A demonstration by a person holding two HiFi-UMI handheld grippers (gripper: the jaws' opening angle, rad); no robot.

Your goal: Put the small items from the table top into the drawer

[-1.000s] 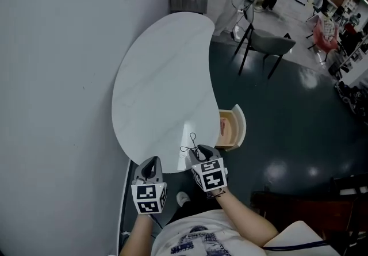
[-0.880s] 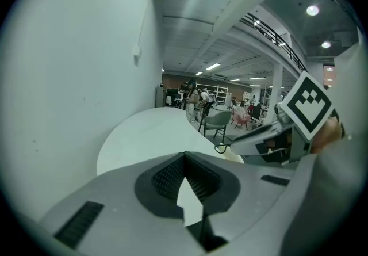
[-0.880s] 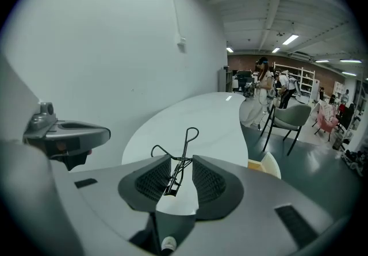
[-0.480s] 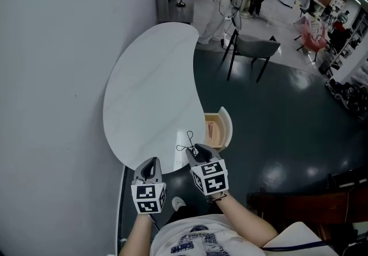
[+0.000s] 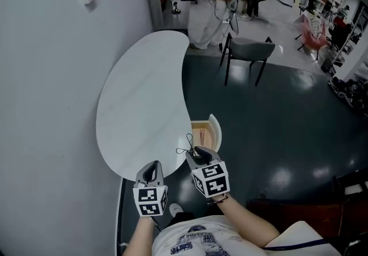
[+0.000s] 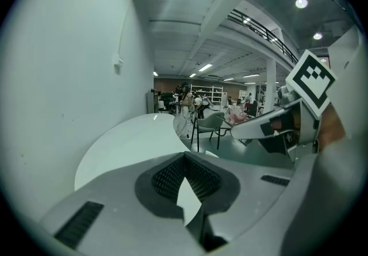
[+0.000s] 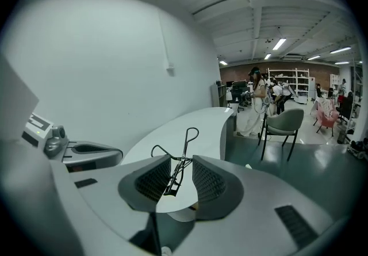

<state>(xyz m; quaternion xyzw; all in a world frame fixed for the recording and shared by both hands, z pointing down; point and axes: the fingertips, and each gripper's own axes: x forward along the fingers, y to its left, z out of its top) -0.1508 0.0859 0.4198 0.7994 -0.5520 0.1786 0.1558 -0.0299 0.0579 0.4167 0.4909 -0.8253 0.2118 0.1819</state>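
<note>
Head view: right hand-held gripper down-tilted, clamping curler.

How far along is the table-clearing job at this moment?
Done: the white kidney-shaped table top looks bare, and the open wooden drawer already holds something reddish. In hand: the right hand-held gripper grips a black metal eyelash curler; the left hand-held gripper is shut and empty. Left: get the curler into the drawer.

Head view looks steeply down over the white table — each gripper view sits low, close behind its own jaws, facing along that same table.
</note>
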